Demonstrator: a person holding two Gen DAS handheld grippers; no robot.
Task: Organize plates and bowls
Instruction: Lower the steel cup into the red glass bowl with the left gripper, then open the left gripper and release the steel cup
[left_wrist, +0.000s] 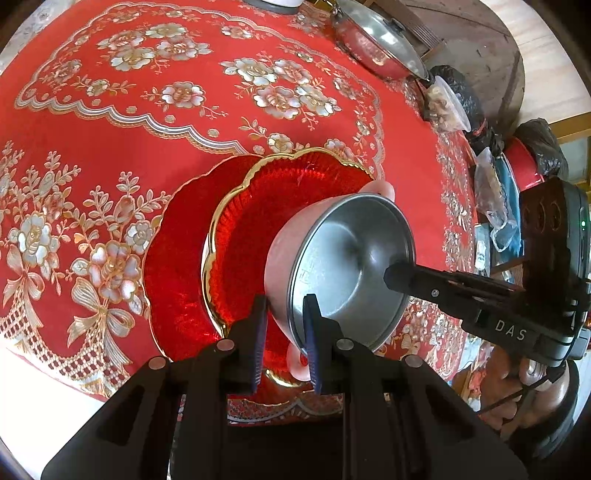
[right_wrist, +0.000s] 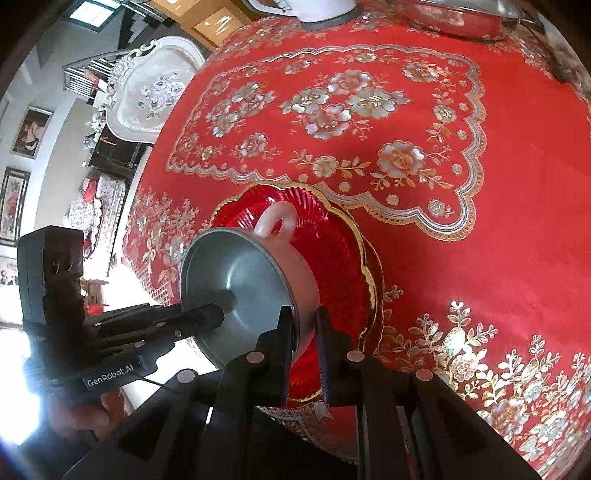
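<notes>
A pink two-handled bowl (left_wrist: 351, 258) with a steel inside hangs tilted over two stacked red plates with gold rims (left_wrist: 288, 192). The stack lies on the red flowered tablecloth. My left gripper (left_wrist: 285, 310) is shut on the bowl's near rim, one finger inside and one outside. From the right, my right gripper (left_wrist: 397, 276) clamps the opposite rim. In the right wrist view the same bowl (right_wrist: 240, 280) sits in my right gripper (right_wrist: 303, 317), with the plates (right_wrist: 332, 236) behind it. My left gripper (right_wrist: 212, 316) reaches in from the left.
At the table's far side stand a lidded pink pan (left_wrist: 376, 40) and a white appliance base (right_wrist: 321, 9). Bags of food (left_wrist: 447, 107) line the right edge. A white chair (right_wrist: 147, 96) stands beyond the table's left side.
</notes>
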